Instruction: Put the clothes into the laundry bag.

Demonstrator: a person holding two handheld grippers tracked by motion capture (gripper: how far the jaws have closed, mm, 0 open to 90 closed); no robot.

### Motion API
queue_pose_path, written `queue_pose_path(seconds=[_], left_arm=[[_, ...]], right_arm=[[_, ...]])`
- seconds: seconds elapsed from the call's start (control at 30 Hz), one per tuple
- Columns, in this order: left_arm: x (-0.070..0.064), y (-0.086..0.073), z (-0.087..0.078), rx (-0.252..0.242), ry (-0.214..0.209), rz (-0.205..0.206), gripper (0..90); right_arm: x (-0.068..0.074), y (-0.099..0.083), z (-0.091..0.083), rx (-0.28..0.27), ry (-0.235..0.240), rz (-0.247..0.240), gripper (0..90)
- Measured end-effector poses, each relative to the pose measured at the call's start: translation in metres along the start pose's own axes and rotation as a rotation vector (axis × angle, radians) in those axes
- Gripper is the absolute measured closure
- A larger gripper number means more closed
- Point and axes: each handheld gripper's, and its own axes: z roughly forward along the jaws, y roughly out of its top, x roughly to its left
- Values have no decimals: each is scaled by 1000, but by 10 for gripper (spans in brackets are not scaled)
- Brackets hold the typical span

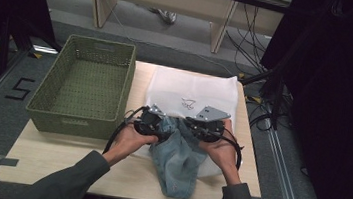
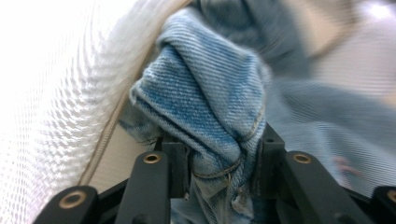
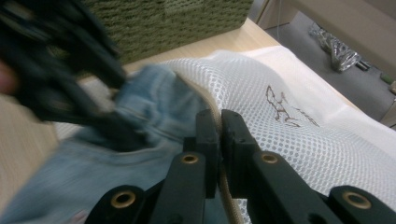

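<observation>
Two claws work at the mouth of a white mesh bag [image 1: 192,94] lying on the desk [image 1: 57,154], beside a green basket [image 1: 85,84]. The left claw [image 2: 218,156] is clamped on a bunched fold of the jeans [image 1: 177,162], which lie partly inside the bag. The right claw [image 3: 219,140] is pinched closed on the bag's edge.

The high view is evenly lit on the table [image 1: 57,154], but its left and right edges are very dark. In the left gripper view the mesh bag [image 2: 51,93] is overexposed and blurred. In the right gripper view the other gripper [image 3: 56,70] shows motion blur.
</observation>
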Motion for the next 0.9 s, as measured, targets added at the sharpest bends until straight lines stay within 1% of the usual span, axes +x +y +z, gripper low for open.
queue_pose_path(seconds=[0.03, 0.07, 0.1, 0.13, 0.17, 0.2, 0.23, 0.27, 0.3, 0.33, 0.37, 0.4, 0.43, 0.5, 0.53, 0.57, 0.6, 0.63, 0.67, 0.73, 0.77, 0.8, 0.83, 0.87, 0.9], left_arm=[[5, -4, 8, -16, 14, -16, 622], [9, -7, 13, -19, 31, -26, 596], [10, -10, 17, -11, 39, -31, 579], [10, -10, 18, 10, 32, -10, 567], [8, -10, 16, 11, 22, 16, 561], [7, -10, 13, 1, 19, 39, 559], [6, -9, 10, -7, 19, 57, 568], [6, -9, 10, -7, 19, 57, 589], [3, -5, 6, -28, 8, 45, 609], [3, -5, 6, -28, 8, 45, 620], [-2, 1, 3, -37, -6, 92, 626], [-4, 4, 1, -38, -1, 118, 630], [-4, 6, 1, -43, -1, 125, 632], [0, 6, 8, -40, -3, 107, 631], [5, 5, 13, -37, -9, 98, 628], [9, 3, 17, -40, 4, 79, 613], [9, 3, 17, -40, 4, 79, 577], [15, 0, 21, -55, 21, 43, 577], [19, -5, 22, -55, 25, -2, 508], [18, -6, 15, -52, 33, 49, 508], [18, -6, 15, -52, 33, 49, 489], [14, -6, 6, -39, 41, 54, 449], [11, -6, 0, -29, 38, 33, 388], [9, -8, -7, -22, 27, 27, 319], [7, -11, -15, -24, 32, 25, 270]], right_arm=[[0, -1, 1, 3, 4, -11, 869], [1, -2, 3, 9, 5, -19, 868], [2, -4, 4, 22, 6, -4, 868], [1, -5, 7, 25, 8, -15, 868], [2, -7, 9, 31, 12, -5, 868], [2, -9, 10, 37, 13, 0, 869], [2, -9, 11, 42, 22, -9, 868], [2, -9, 11, 42, 22, -9, 868], [2, -9, 12, 39, 19, 8, 868], [2, -8, 12, 30, 19, -3, 868], [3, -7, 11, 28, 18, -5, 868], [3, -5, 9, 18, 20, -5, 868], [2, -3, 7, 6, 18, -9, 868], [1, 0, 2, -8, 17, -3, 868], [1, 0, 1, -14, 13, 3, 868], [1, 0, 0, -7, 22, 4, 868], [1, -1, 2, -2, 24, -10, 868], [1, -1, 2, -2, 24, -10, 868], [3, -6, 6, 23, 23, -19, 868], [3, -11, 9, 41, 35, -16, 868], [3, -11, 9, 41, 35, -16, 868], [3, -14, 11, 50, 39, 2, 868], [2, -15, 11, 52, 46, -2, 868], [2, -16, 10, 54, 46, 4, 868], [2, -16, 10, 51, 32, 6, 868]])
